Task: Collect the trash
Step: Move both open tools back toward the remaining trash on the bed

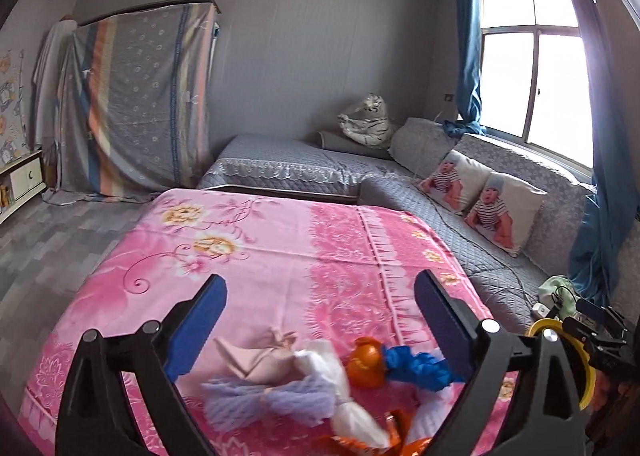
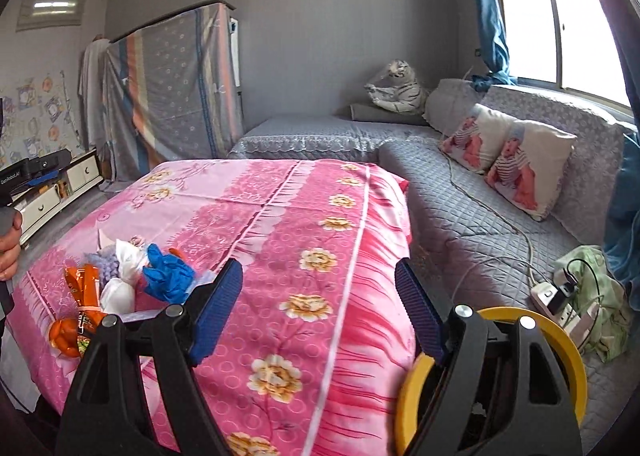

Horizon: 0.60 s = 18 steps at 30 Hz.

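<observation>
both claws [image 1: 320, 312] [image 2: 318, 292] gape, tilted over trash [image 1: 320, 380].

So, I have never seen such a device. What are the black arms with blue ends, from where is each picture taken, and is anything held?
They are two hand-held grippers; a person carries one in each hand, each with its own camera looking along its fingers. One picture comes from the left gripper, the other from the right gripper. Both stand open and hold nothing. On the pink blanket lies a trash pile: a blue glove, orange wrappers, white tissue. A yellow ring sits beside the right gripper.
</observation>
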Available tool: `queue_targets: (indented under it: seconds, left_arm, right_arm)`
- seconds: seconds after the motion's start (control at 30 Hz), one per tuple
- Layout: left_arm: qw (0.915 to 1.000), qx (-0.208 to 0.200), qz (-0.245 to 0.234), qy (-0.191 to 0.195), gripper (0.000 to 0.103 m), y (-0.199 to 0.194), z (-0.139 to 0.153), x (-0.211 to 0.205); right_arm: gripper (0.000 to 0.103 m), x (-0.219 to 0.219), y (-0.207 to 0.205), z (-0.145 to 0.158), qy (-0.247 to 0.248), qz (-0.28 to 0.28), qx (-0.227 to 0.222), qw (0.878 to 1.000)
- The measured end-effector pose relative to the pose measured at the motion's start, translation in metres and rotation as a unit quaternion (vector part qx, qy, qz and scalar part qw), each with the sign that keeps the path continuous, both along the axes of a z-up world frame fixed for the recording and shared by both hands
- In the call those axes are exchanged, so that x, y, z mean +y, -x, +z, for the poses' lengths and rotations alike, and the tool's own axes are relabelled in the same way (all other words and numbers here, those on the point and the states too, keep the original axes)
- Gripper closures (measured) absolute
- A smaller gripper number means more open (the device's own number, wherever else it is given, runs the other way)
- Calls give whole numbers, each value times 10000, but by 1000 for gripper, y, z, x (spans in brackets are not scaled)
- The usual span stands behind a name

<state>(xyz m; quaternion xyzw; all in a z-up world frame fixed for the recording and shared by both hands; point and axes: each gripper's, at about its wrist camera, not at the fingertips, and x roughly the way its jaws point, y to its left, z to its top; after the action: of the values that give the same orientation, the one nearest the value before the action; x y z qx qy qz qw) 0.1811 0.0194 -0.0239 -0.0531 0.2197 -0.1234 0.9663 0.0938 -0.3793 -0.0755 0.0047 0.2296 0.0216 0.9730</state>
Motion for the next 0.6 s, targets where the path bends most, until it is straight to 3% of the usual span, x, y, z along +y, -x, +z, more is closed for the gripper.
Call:
queue_targets:
  seconds: [0.3,0.6]
  left_arm:
    - [9984,425,366,-79,10,9,-49,76]
    - [9963,649,-374,-424,10,20,-84,78]
  right_arm:
    - [29,73,-36,-16,210,844,339,9956]
    - [29,112,-58,-30,365,1398,596,9877]
